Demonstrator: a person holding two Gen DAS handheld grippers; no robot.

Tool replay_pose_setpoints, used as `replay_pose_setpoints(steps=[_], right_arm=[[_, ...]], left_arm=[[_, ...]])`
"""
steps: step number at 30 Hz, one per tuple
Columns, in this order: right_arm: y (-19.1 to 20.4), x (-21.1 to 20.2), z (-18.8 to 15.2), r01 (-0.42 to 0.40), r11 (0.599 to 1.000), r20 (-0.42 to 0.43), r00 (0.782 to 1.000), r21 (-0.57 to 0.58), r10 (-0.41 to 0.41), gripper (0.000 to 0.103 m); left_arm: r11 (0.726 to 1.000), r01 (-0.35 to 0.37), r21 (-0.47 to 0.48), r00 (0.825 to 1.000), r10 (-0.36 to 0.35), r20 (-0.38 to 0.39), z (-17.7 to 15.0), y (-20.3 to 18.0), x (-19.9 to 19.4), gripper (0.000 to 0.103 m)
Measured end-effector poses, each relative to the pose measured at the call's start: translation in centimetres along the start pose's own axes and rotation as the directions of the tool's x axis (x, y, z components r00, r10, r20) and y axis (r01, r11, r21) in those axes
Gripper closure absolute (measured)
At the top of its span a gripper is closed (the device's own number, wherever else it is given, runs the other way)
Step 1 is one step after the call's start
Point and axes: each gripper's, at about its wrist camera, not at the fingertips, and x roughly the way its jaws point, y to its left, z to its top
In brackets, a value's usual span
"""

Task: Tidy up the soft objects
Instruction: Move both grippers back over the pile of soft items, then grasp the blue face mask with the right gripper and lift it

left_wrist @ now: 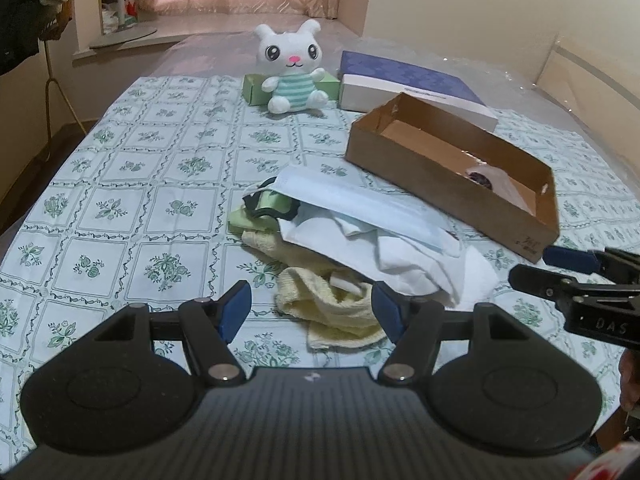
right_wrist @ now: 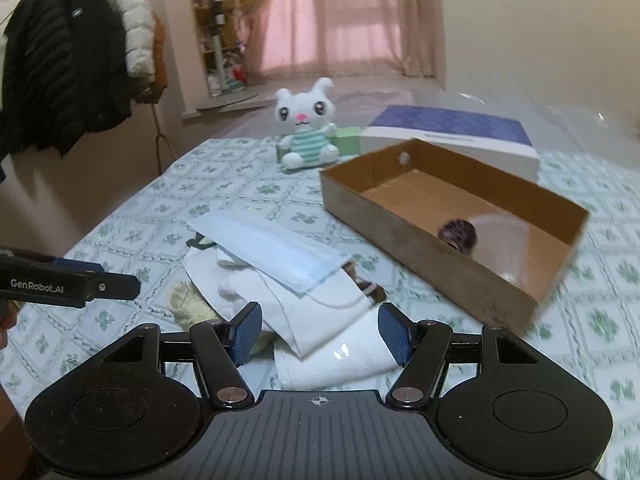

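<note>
Where cloths pile, face mask (left_wrist: 356, 204) lies long, slanting toward cardboard box (left_wrist: 452, 184).

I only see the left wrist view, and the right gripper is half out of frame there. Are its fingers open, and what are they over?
Observer: Open. The right gripper has the white cloth between its fingers, not pinched.
Operator: Does anything lie on that cloth?
Observer: The mask lies across it, and its ear loop trails loose at the near end.
</note>
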Motion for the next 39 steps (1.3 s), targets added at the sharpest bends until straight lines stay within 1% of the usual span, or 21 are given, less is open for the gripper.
replay_pose_setpoints(steps=[4, 10, 16, 19, 21, 22, 24, 25, 26, 27, 29, 30, 33, 39], right_arm=[[1.2, 2.3, 0.5, -0.008, 0.997, 0.012, 1.0, -0.072, 0.009, 0.038], [2.8, 5.8, 1.3, -0.025, 0.988, 0.02, 0.999, -0.151, 0.029, 0.038], [4.2, 8.9, 1.8, -0.014, 0.97, 0.027, 0.999, -0.243, 0.021, 0.038], [4.8, 10.4, 1.8, -0.004, 0.955, 0.019, 1.0, -0.296, 0.01, 0.041], [5.3, 11.4, 1.6, 0.005, 0.942, 0.006, 1.0, -0.335, -0.004, 0.048], [5.4, 11.9, 1.4, 0.009, 0.939, 0.0, 1.0, -0.345, -0.009, 0.05], [5.3, 12.7, 1.2, 0.006, 0.94, -0.013, 1.0, -0.341, -0.012, 0.056], [5.2, 13.1, 1.1, 0.006, 0.942, -0.017, 1.0, -0.334, -0.013, 0.061], [5.1, 13.2, 1.0, 0.001, 0.946, -0.017, 1.0, -0.324, -0.007, 0.07], [5.0, 13.3, 1.0, -0.008, 0.949, -0.014, 1.0, -0.315, 0.004, 0.075], [4.8, 13.0, 1.0, -0.022, 0.953, -0.001, 1.0, -0.303, 0.023, 0.094], [4.7, 12.9, 1.1, -0.024, 0.954, 0.008, 1.0, -0.298, 0.028, 0.097], [4.1, 12.1, 1.4, -0.017, 0.961, 0.042, 0.999, -0.277, 0.03, 0.1], [2.2, 9.0, 2.5, -0.004, 0.981, 0.119, 0.992, -0.194, 0.028, 0.101]], left_arm=[[1.0, -0.007, -0.015, 1.0, 0.006, -0.009, 0.4, 0.6, 1.5, 0.039], [0.999, -0.014, -0.032, 1.0, 0.014, -0.022, 0.9, 1.4, 3.6, 0.039], [0.999, -0.021, -0.049, 0.999, 0.019, -0.032, 1.0, 2.1, 5.2, 0.039], [0.998, -0.024, -0.059, 0.999, 0.022, -0.035, 1.1, 2.5, 5.9, 0.039], [0.998, -0.027, -0.064, 0.999, 0.025, -0.036, 1.2, 2.8, 6.3, 0.039], [0.997, -0.029, -0.067, 0.999, 0.027, -0.036, 1.2, 2.9, 6.5, 0.039], [0.997, -0.03, -0.074, 0.999, 0.027, -0.037, 1.3, 3.1, 6.9, 0.04], [0.997, -0.03, -0.076, 0.999, 0.027, -0.037, 1.3, 3.2, 7.0, 0.04], [0.997, -0.03, -0.077, 0.999, 0.028, -0.036, 1.3, 3.3, 7.1, 0.04], [0.997, -0.031, -0.077, 0.999, 0.028, -0.035, 1.3, 3.3, 7.2, 0.04], [0.997, -0.031, -0.076, 0.999, 0.028, -0.032, 1.4, 3.3, 7.2, 0.04], [0.997, -0.029, -0.075, 0.999, 0.027, -0.03, 1.4, 3.3, 7.2, 0.041], [0.997, -0.024, -0.069, 1.0, 0.022, -0.019, 1.5, 3.1, 6.9, 0.043], [0.999, -0.002, -0.039, 1.0, 0.002, 0.007, 1.7, 2.1, 6.2, 0.043]])
